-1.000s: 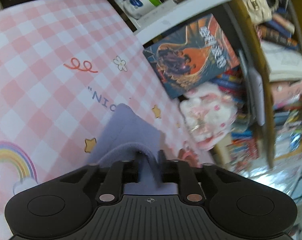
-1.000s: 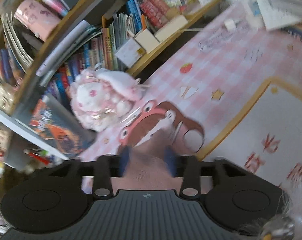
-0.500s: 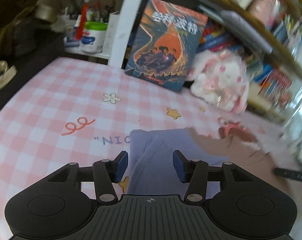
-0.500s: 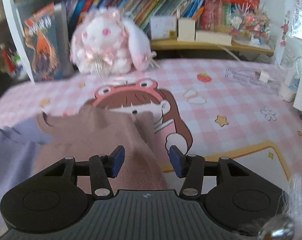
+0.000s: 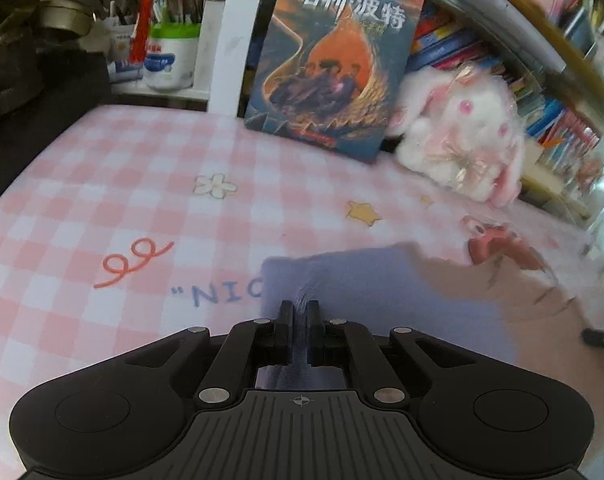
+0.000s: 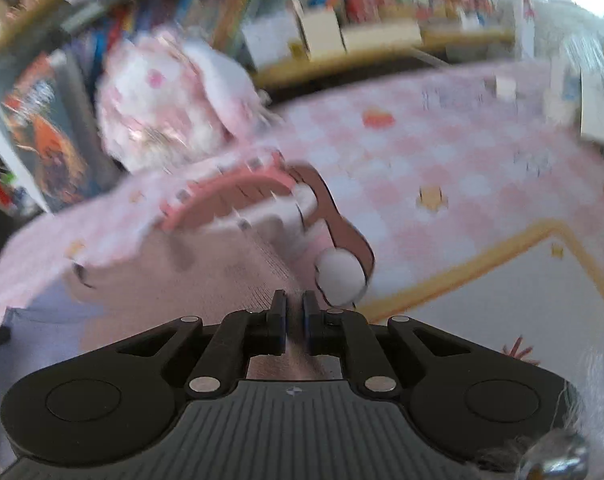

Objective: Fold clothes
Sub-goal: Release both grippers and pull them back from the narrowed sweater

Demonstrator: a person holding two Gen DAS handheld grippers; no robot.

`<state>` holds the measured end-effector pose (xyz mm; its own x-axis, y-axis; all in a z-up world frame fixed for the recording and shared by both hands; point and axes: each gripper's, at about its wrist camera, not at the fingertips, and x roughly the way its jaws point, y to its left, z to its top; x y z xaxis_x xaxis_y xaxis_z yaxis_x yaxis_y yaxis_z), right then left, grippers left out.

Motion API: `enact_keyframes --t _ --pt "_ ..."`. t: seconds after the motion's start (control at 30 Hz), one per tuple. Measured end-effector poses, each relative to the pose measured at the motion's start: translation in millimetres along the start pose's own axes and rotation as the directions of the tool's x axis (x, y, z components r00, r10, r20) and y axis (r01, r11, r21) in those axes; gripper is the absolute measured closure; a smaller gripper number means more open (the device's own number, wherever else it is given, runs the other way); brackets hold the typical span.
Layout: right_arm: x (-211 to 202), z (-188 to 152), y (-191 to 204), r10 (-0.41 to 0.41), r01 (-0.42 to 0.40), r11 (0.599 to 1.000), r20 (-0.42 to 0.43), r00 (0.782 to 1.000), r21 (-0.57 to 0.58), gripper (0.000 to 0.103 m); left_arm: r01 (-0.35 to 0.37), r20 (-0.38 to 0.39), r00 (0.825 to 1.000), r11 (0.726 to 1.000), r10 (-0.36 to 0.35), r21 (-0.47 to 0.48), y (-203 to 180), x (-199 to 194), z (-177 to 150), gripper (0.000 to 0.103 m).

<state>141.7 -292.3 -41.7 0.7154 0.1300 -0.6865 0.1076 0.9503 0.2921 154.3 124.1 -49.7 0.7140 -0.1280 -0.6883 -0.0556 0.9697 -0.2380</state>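
Since both grips are narrow pinches, the main risk is slippage; the left gripper (image 5: 299,307) has its jaws nearly closed on a ridge of the garment's (image 5: 382,292) lilac part, and the right gripper (image 6: 293,298) is likewise nearly closed on the brownish-pink part, which lies flat on the pink checked tablecloth (image 5: 121,200). A jerky or uneven lift could pull fabric free or skew the fold; the right view is blurred, so a wide swing might knock the plush rabbit (image 6: 169,100).
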Motion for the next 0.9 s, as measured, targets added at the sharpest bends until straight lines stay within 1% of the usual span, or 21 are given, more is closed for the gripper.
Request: enact_keyframes --t 0.03,0.07,0.1,0.17,0.2,0.23,0.27,0.33,0.43,0.47,0.5,0.57,0.63,0.7,0.77,0.8,0.87,0.9 --pt "4.8 -0.4 -0.4 -0.011 0.011 1.000 -0.013 1.000 0.001 0.094 -0.004 0.001 1.000 1.000 0.004 -0.009 0.7 -2.0 -0.2 0.096" --pt "9.5 -0.8 -0.7 -0.022 0.022 1.000 -0.026 0.999 0.003 0.091 -0.008 0.002 1.000 1.000 0.008 -0.018 1.3 -4.0 -0.5 0.091" --pt "14.3 -1.2 -1.1 -0.033 0.033 0.999 -0.040 0.999 0.004 0.090 -0.012 0.004 1.000 1.000 0.012 -0.028 2.0 -6.1 -0.7 0.089" --pt "16.6 -2.0 -1.4 -0.051 0.051 0.999 -0.052 0.997 0.002 0.078 -0.019 0.006 1.000 0.999 0.020 -0.046 3.3 -10.1 -1.2 0.087" --pt "13.7 -2.8 -1.7 -0.058 0.058 0.998 -0.050 0.997 0.001 0.077 -0.023 0.007 1.000 0.998 0.024 -0.055 4.0 -12.1 -1.5 0.079" --pt "9.9 -3.7 -2.2 -0.057 0.057 0.998 -0.047 0.997 -0.002 0.076 -0.027 0.008 1.000 0.998 0.027 -0.065 4.6 -14.2 -1.7 0.074" --pt "6.1 -4.6 -2.7 -0.056 0.056 0.998 -0.043 0.997 -0.005 0.073 -0.034 0.012 0.999 0.997 0.035 -0.068 4.5 -17.4 -2.3 0.067" --pt "-2.2 -7.6 -2.6 -0.057 0.057 0.998 -0.035 0.998 -0.022 0.070 -0.045 0.026 0.999 0.997 0.047 -0.067 3.7 -26.9 -4.6 0.066" --pt "-16.2 -15.1 -0.9 -0.062 0.061 0.997 -0.022 0.998 -0.056 0.064 -0.030 0.040 0.999 0.997 0.033 -0.078 4.7 -44.3 -10.8 0.066" --pt "-21.9 -19.0 0.0 -0.059 0.057 0.996 -0.017 0.998 -0.065 0.062 -0.026 0.044 0.999 0.996 0.030 -0.081 4.1 -49.9 -13.9 0.064" --pt "-26.9 -23.3 1.2 -0.055 0.053 0.996 -0.013 0.998 -0.076 0.060 -0.024 0.047 0.998 0.996 0.028 -0.082 3.2 -56.2 -18.1 0.057" --pt "-36.8 -33.7 4.0 -0.057 0.057 0.993 -0.004 0.998 -0.099 0.053 -0.034 0.041 0.998 0.997 0.037 -0.069 -0.7 -65.8 -27.5 0.047" --pt "-46.6 -44.8 6.4 -0.060 0.060 0.991 0.005 0.998 -0.121 0.049 -0.055 0.030 0.998 0.998 0.056 -0.044 -6.6 -73.7 -37.4 0.047" --pt "-54.3 -53.8 7.4 -0.062 0.062 0.990 0.005 0.998 -0.130 0.047 -0.068 0.017 0.998 0.997 0.068 -0.035 -11.4 -81.9 -48.7 0.044" --pt "-61.4 -62.2 6.4 -0.071 0.070 0.990 -0.005 0.997 -0.120 0.039 -0.068 0.004 0.998 0.997 0.068 -0.041 -15.8 -90.0 -60.3 0.041" --pt "-65.3 -66.4 6.2 -0.074 0.073 0.990 -0.008 0.997 -0.119 0.038 -0.072 -0.002 0.997 0.996 0.072 -0.043 -18.6 -93.6 -65.6 0.037" --pt "-73.6 -75.2 6.5 -0.082 0.080 0.989 -0.014 0.997 -0.121 0.030 -0.100 -0.002 0.995 0.995 0.100 -0.028 -26.9 -100.1 -74.9 0.036" --pt "-77.9 -79.9 6.9 -0.086 0.083 0.989 -0.017 0.996 -0.124 0.029 -0.111 -0.001 0.994 0.994 0.111 -0.022 -30.7 -103.2 -78.5 0.036"
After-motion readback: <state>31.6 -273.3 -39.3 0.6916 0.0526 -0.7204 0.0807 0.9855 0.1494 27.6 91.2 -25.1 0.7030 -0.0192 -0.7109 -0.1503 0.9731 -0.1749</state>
